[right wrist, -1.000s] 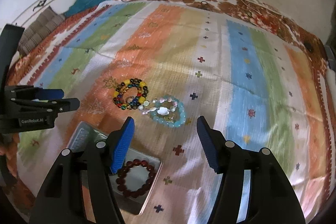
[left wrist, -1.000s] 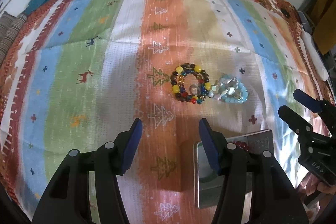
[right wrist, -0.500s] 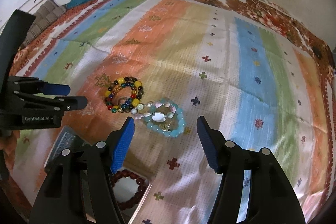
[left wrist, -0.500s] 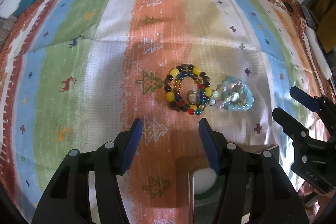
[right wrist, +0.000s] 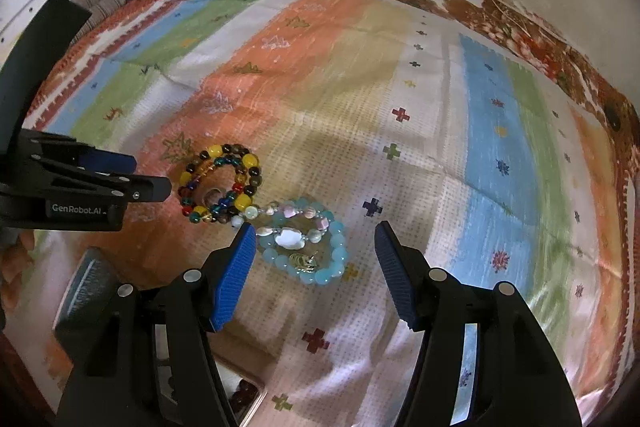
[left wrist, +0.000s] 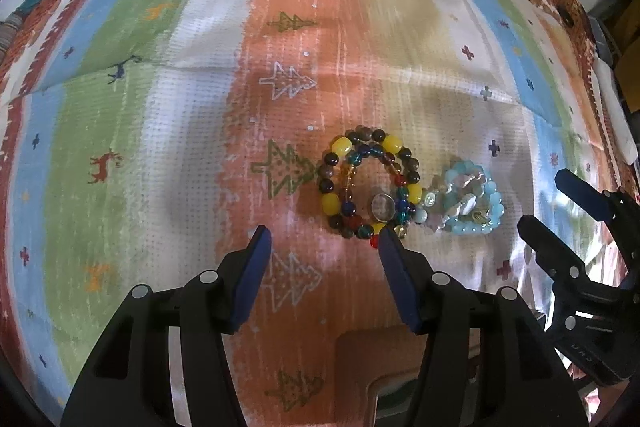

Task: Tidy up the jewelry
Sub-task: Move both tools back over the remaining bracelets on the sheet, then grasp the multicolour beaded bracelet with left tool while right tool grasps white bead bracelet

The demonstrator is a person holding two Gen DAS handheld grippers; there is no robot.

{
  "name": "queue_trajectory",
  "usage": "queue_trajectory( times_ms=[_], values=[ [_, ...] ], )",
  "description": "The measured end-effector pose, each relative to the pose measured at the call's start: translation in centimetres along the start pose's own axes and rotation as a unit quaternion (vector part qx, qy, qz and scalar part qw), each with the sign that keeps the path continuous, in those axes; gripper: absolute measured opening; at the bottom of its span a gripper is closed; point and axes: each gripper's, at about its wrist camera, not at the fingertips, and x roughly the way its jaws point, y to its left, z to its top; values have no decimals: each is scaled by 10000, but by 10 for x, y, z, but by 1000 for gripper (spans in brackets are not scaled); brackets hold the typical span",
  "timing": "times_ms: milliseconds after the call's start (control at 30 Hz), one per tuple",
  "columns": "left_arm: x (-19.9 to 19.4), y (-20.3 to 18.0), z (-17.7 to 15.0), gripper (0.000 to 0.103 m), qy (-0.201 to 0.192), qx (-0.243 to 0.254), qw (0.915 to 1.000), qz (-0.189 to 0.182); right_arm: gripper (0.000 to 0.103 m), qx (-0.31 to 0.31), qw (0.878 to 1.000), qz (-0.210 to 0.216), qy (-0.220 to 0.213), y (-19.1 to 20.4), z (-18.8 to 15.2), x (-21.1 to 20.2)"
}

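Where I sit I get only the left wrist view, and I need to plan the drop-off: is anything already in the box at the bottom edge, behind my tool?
Observer: Yes. The right wrist view shows dark red beads inside the metal box, though only a corner of the box is visible there.
Operator: Is the right tool lined up on the light blue bracelet?
Observer: In its own view the light blue bracelet lies on the cloth between the fingers of the open right tool, nearer the finger on the left of that picture. Nothing is gripped.
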Motion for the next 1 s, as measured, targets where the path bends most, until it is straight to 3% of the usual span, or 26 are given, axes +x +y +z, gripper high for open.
queue_trajectory(
  times_ms=[567,1000],
  values=[
    [20,0,16,49,190,-36,9998,-78,61,-203,9995,23,233,1,10,28],
    [29,-9,17,31,272,230,9993,124,52,-361,9984,9,433,6,15,48]
  ],
)
